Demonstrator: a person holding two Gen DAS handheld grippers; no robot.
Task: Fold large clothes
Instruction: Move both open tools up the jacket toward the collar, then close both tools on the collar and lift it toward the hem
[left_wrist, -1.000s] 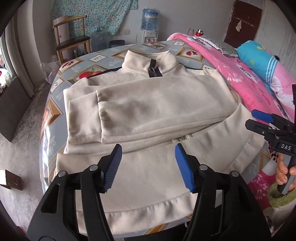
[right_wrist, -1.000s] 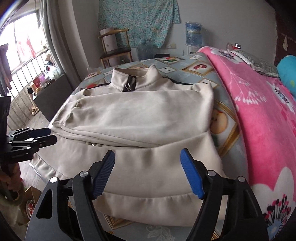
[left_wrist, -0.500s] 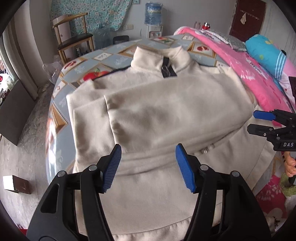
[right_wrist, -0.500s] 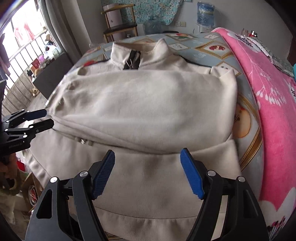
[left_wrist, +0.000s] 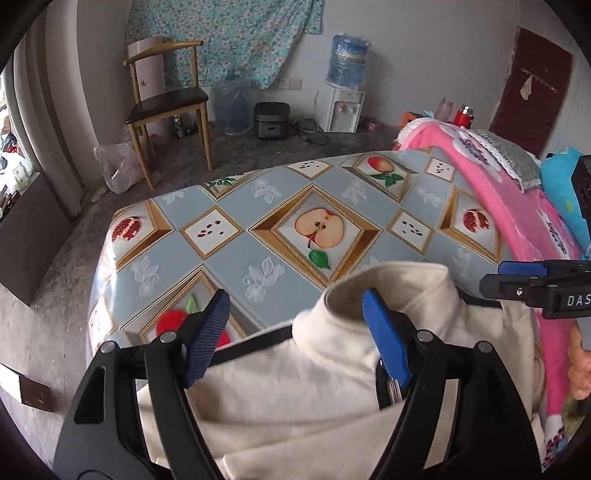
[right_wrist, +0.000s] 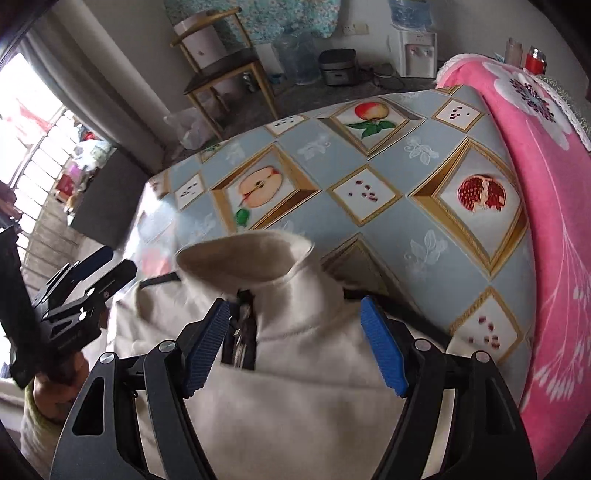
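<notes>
Tools, left (left_wrist: 295, 332) and right (right_wrist: 295, 343), gape over sweater collar (left_wrist: 388, 284); bare tablecloth (left_wrist: 229, 266) beyond

Count, as seen from the room: one cream jacket (left_wrist: 295, 398) on one bench (left_wrist: 229, 269). Two claws: left claw (left_wrist: 295, 332), right claw (right_wrist: 295, 345), each with two blue pads. One wooden chair (left_wrist: 166, 103). Two water jugs: one on the dispenser (left_wrist: 347, 59), one on the floor (left_wrist: 231, 107). One pink blanket (right_wrist: 546, 155). One rice cooker (left_wrist: 271, 120).

Cream zip-collar sweater (left_wrist: 332, 391), lying flat on fruit-print tablecloth (left_wrist: 258, 236)
</notes>
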